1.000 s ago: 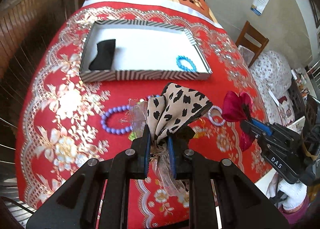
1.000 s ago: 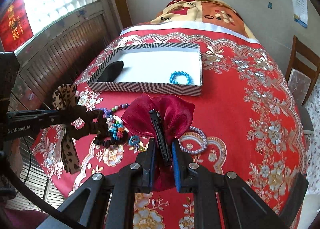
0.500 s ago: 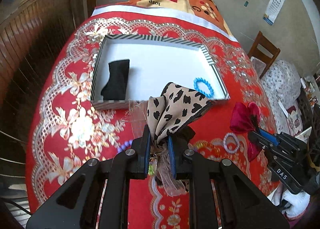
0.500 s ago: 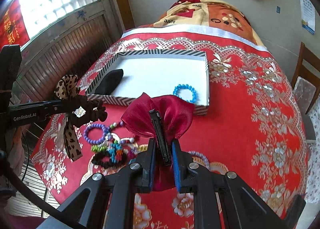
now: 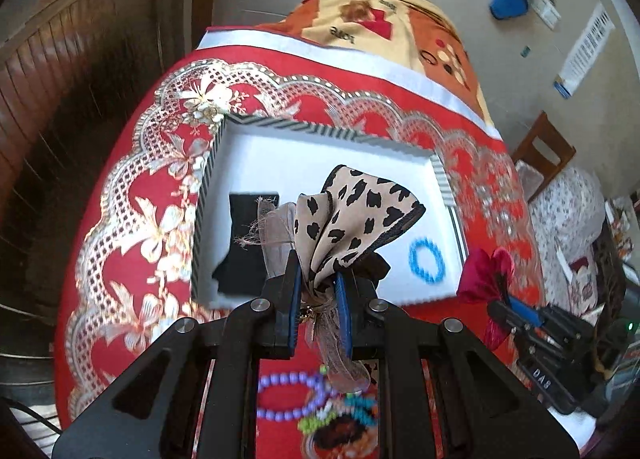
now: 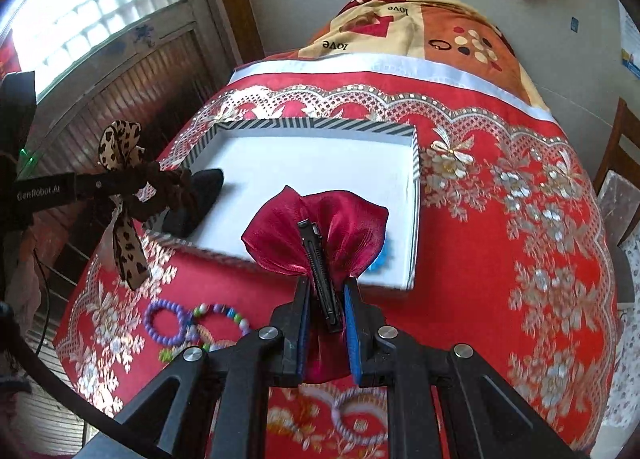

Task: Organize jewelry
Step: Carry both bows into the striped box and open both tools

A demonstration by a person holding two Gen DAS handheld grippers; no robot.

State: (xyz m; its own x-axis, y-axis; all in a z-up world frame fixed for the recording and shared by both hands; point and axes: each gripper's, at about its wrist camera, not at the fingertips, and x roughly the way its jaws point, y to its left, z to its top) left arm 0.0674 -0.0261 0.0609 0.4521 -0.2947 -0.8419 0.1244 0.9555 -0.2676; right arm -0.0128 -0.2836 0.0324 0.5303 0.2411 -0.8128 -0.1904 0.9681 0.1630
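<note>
Read "GenRobot.AI" on my left gripper point(image 6: 120, 185); "DAS" on my right gripper point(image 5: 508, 307); "love" on blanket point(image 6: 420, 31) behind box point(image 6: 312, 125).

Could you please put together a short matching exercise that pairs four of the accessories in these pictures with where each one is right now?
Things:
1. leopard-print bow
2. dark red bow clip
3. blue bead bracelet
4. purple bead bracelet

Places:
A. lying inside the striped box
B. clamped in the right gripper
C. lying on the red tablecloth
D. clamped in the left gripper

Pairs: 1-D, 2-B, 3-A, 4-C
</note>
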